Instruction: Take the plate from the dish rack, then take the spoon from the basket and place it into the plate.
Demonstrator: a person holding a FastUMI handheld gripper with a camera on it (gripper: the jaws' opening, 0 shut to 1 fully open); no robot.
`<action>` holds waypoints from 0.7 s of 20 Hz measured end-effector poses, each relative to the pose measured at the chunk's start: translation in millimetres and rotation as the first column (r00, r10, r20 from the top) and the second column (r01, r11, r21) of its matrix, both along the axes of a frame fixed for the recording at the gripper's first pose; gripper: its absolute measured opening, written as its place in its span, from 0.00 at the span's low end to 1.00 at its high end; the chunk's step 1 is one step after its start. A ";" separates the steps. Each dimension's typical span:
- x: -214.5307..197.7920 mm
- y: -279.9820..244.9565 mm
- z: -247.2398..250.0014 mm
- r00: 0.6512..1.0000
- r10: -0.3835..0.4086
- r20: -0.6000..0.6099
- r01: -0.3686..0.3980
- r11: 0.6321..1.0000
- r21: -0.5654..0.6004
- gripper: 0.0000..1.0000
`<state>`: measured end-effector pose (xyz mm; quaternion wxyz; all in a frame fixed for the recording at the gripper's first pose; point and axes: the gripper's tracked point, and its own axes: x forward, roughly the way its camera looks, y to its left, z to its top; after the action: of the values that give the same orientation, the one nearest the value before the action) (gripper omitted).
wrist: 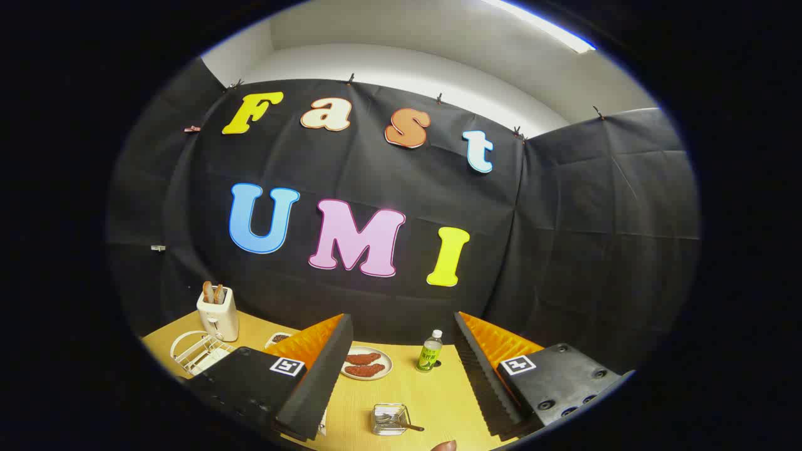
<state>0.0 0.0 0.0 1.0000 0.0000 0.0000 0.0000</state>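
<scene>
My gripper [402, 322] is open and held well above a yellow table [432, 401], with nothing between its fingers. A white wire dish rack [199, 354] stands to the left, beyond the left finger [318, 379], and a white plate [185, 341] stands upright in it. A small clear basket [389, 418] sits on the table between the fingers, close to me. The handle of a spoon [410, 427] sticks out of it to the right.
A white toaster [218, 315] with bread slices stands behind the rack. A plate with two brown food pieces [366, 364] and a green bottle [430, 352] sit farther out between the fingers. A small dish [277, 339] lies near the left fingertip. A person's fingertip [445, 446] shows near me.
</scene>
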 end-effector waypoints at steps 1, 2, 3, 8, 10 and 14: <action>-0.6 1.7 1.1 1.000 0.003 0.003 -0.003 1.000 -0.007 0.97; -0.6 3.4 2.0 1.000 0.007 0.004 -0.007 1.000 -0.013 0.97; -0.5 6.1 2.2 1.000 0.011 0.004 -0.011 1.000 -0.016 0.97; 1.0 18.7 3.2 1.000 0.030 -0.004 -0.030 0.999 -0.034 0.97; 2.8 23.6 3.2 0.999 0.036 -0.009 -0.036 0.999 -0.039 0.97; 7.0 34.2 4.2 0.999 0.045 -0.014 -0.046 0.998 -0.037 0.97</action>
<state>7.0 34.2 4.2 0.9995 -0.0188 0.0066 0.0227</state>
